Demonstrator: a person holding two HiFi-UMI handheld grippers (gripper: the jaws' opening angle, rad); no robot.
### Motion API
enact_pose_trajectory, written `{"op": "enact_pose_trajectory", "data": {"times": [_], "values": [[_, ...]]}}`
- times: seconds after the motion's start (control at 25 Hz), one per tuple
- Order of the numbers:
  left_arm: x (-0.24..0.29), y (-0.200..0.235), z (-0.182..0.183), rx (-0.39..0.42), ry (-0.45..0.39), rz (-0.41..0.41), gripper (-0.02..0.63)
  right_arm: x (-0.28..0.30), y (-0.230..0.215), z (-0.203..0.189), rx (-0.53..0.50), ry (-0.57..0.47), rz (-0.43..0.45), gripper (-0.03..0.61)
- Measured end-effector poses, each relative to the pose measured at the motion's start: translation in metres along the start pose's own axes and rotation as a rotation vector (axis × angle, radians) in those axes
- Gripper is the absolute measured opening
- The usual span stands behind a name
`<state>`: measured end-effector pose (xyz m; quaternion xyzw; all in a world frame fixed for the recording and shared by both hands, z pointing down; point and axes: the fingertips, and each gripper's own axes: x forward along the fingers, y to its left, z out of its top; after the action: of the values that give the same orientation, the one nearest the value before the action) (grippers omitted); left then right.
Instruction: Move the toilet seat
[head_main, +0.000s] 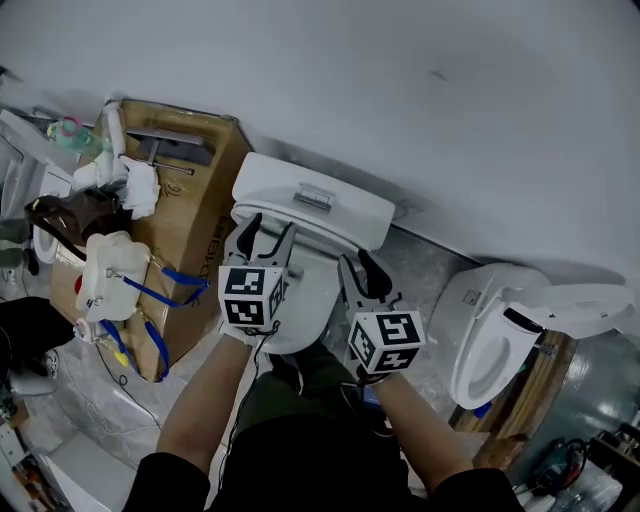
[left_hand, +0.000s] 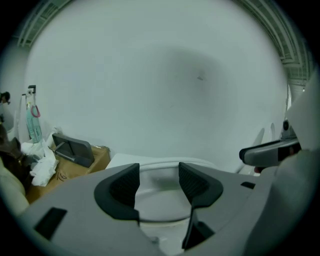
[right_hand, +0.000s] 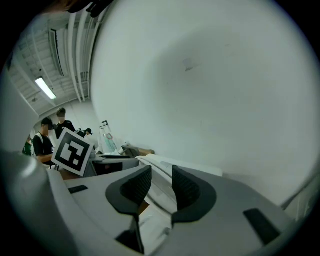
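A white toilet stands against the wall below me, its tank (head_main: 315, 200) at the back and the toilet seat (head_main: 308, 285) in front of it. My right gripper (head_main: 356, 264) is at the seat's right side. In the right gripper view the seat's white edge (right_hand: 156, 172) runs between the two dark pads, which close on it (right_hand: 161, 184). My left gripper (head_main: 268, 228) hovers over the seat's left rear, just before the tank. Its jaws (left_hand: 159, 182) stand apart with only the bowl (left_hand: 160, 200) showing beyond them.
A cardboard box (head_main: 195, 215) with rags, bags and blue straps stands close on the toilet's left. A second toilet (head_main: 490, 340) with a raised lid (head_main: 580, 305) is on the right. The grey wall rises right behind the tank. People (right_hand: 45, 142) stand far off.
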<state>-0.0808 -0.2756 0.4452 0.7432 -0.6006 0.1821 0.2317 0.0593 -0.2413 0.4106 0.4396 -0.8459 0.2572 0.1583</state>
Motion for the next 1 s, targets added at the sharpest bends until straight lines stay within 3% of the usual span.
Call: {"op": "enact_pose_trajectory", "data": {"times": [0.12, 0.24, 0.44, 0.64, 0.8, 1.0], "values": [[0.007, -0.005, -0.022, 0.072, 0.104, 0.007, 0.253, -0.009, -0.004, 0.005, 0.016, -0.008, -0.002, 0.149], [0.006, -0.01, -0.027, 0.057, 0.102, 0.004, 0.255, -0.019, -0.013, 0.013, 0.048, -0.032, -0.014, 0.149], [-0.03, -0.029, -0.002, 0.003, 0.028, -0.04, 0.253, -0.04, -0.017, 0.012, 0.062, -0.032, -0.027, 0.147], [-0.093, -0.059, 0.043, -0.039, -0.091, -0.147, 0.253, -0.065, 0.006, 0.037, 0.122, -0.106, 0.027, 0.147], [-0.151, -0.08, 0.068, -0.081, -0.168, -0.214, 0.248, -0.092, 0.045, 0.06, 0.053, -0.139, 0.096, 0.112], [-0.22, -0.086, 0.085, -0.117, -0.238, -0.258, 0.196, -0.13, 0.094, 0.085, -0.003, -0.199, 0.182, 0.075]]}}
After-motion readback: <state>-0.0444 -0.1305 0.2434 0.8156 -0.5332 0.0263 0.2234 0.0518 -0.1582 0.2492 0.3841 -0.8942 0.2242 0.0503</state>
